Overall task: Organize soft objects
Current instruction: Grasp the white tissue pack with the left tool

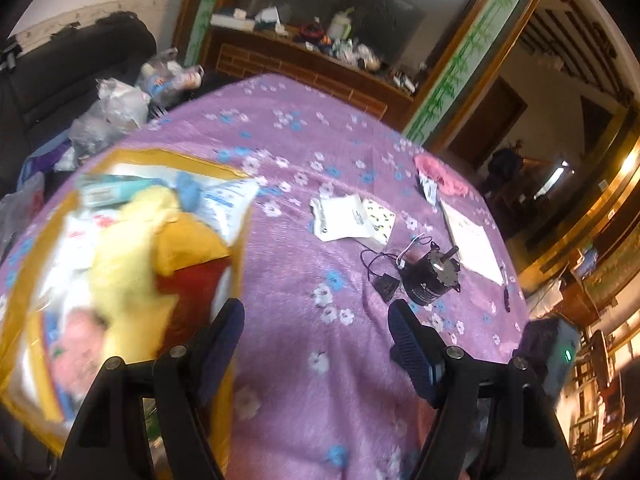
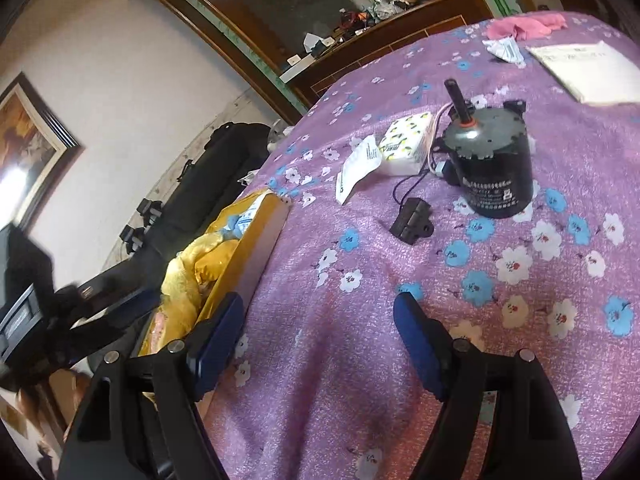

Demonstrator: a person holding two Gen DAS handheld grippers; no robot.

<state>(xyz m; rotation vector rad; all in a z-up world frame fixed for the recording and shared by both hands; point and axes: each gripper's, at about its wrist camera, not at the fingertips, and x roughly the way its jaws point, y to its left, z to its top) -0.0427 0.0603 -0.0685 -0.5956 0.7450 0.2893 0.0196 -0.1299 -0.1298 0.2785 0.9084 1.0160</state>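
In the left wrist view, the left claw [image 1: 316, 344] is seen spread open and empty above the purple flowered surface [image 1: 320, 160], with the yellow box [image 1: 236, 280] of soft toys at its left, a yellow plush [image 1: 132, 248] lying inside, blurred. In the right wrist view, the right claw [image 2: 320, 336] is likewise held open, nothing between its fingers; the black motor [image 2: 492, 164] is seen standing ahead, the pink cloth [image 2: 524, 26] at the far edge.

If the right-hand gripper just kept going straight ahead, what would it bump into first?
Probably the purple flowered blanket itself, since the open right gripper tilts down at it. Skimming above, it looks headed for the small black part before the motor.
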